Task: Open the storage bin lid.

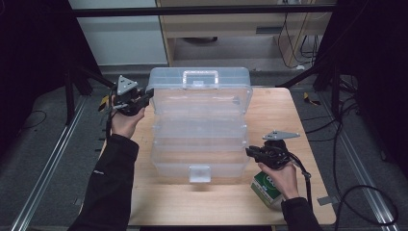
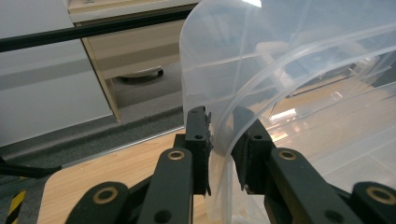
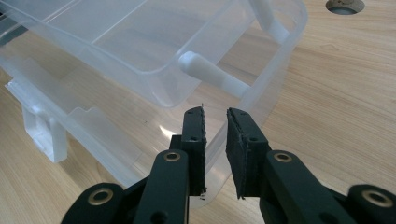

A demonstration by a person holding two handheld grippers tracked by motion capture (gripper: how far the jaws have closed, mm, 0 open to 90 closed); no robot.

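Note:
A clear plastic tiered storage box (image 1: 199,144) stands spread open on the wooden table (image 1: 298,120), its lid (image 1: 199,84) with a handle at the far end. My left gripper (image 1: 146,95) is at the lid's left corner. In the left gripper view its jaws (image 2: 220,116) are shut on the lid's clear curved edge (image 2: 219,154). My right gripper (image 1: 250,151) is at the right side of the lowest tier. In the right gripper view its jaws (image 3: 215,114) pinch the thin clear rim (image 3: 219,140) of that tray, just below a white pivot arm (image 3: 215,74).
A green and white carton (image 1: 266,188) lies on the table under my right hand. The box's white latch (image 1: 199,173) faces the front edge. Beyond the table stand a wooden cabinet (image 1: 231,24) and black frame bars, with cables on the floor at the right.

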